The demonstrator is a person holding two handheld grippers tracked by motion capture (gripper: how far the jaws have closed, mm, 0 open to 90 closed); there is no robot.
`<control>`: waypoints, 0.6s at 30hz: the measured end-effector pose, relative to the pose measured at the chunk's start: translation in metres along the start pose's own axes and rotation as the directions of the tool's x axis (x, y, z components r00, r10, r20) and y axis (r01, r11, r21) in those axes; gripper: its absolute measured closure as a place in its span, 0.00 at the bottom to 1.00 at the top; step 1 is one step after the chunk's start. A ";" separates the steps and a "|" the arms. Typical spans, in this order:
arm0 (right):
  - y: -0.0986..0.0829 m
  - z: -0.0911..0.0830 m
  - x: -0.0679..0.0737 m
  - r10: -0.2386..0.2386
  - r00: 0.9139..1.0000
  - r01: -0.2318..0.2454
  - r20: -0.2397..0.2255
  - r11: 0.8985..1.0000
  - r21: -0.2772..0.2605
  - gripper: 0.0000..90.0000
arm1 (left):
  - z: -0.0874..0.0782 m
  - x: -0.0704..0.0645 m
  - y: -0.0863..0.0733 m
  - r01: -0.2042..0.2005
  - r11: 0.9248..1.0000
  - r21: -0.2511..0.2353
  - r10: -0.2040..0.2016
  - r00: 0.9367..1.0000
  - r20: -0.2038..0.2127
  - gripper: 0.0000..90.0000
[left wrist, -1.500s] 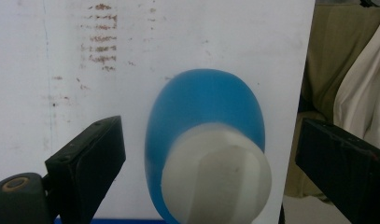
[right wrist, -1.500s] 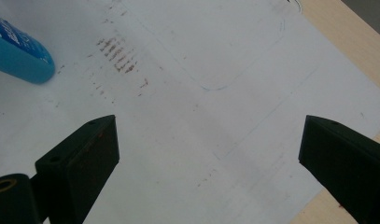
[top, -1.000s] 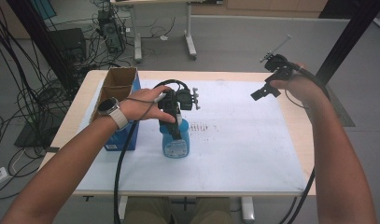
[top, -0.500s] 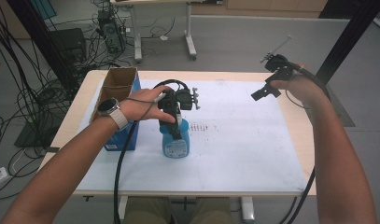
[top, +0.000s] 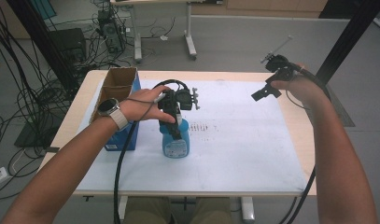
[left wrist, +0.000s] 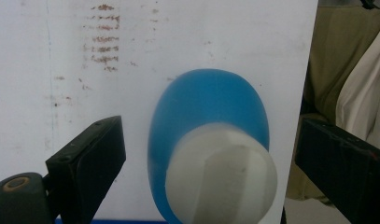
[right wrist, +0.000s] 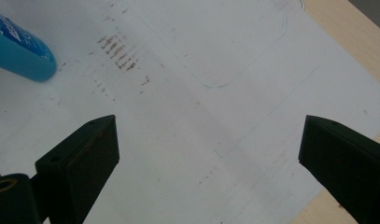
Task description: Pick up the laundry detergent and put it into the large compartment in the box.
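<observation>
A blue bottle (top: 176, 142) with a white cap (left wrist: 222, 177) stands upright on the white sheet (top: 234, 144) near the table's middle. My left gripper (top: 174, 125) hangs right above it, pointing down. Its jaws stand wide apart on either side of the cap without touching it (left wrist: 211, 172). My right gripper (top: 264, 92) is held in the air over the table's far right part, open, with nothing between its jaws (right wrist: 208, 154). In the right gripper view the bottle's base (right wrist: 19, 51) lies at the upper left.
An open cardboard box (top: 116, 86) on a blue box stands at the table's left, by my left forearm. Brown smudges (top: 207, 127) mark the sheet right of the bottle. The wooden table edge (right wrist: 346, 37) borders the sheet. Cables and desk legs lie on the floor beyond.
</observation>
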State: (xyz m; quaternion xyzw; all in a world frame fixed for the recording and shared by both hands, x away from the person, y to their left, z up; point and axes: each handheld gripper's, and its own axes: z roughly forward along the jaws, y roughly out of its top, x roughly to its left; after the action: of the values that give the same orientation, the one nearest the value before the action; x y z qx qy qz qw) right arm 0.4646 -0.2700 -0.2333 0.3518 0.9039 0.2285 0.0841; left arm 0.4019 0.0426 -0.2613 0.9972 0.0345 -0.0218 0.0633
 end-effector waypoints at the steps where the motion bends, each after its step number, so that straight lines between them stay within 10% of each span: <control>1: 0.000 0.000 0.000 0.000 1.000 0.000 0.000 1.000 -0.001 0.06 | 0.000 0.000 0.000 0.000 1.000 -0.001 0.000 1.000 0.001 0.10; 18: 0.000 0.000 0.000 -0.002 1.000 0.002 0.000 1.000 0.001 0.06 | 0.001 0.000 0.000 -0.004 1.000 -0.003 0.004 1.000 0.002 0.11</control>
State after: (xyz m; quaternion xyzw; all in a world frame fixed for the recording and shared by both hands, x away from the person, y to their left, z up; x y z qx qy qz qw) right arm 0.4641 -0.2701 -0.2332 0.3507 0.9044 0.2281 0.0842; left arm 0.4015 0.0429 -0.2621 0.9971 0.0324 -0.0225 0.0649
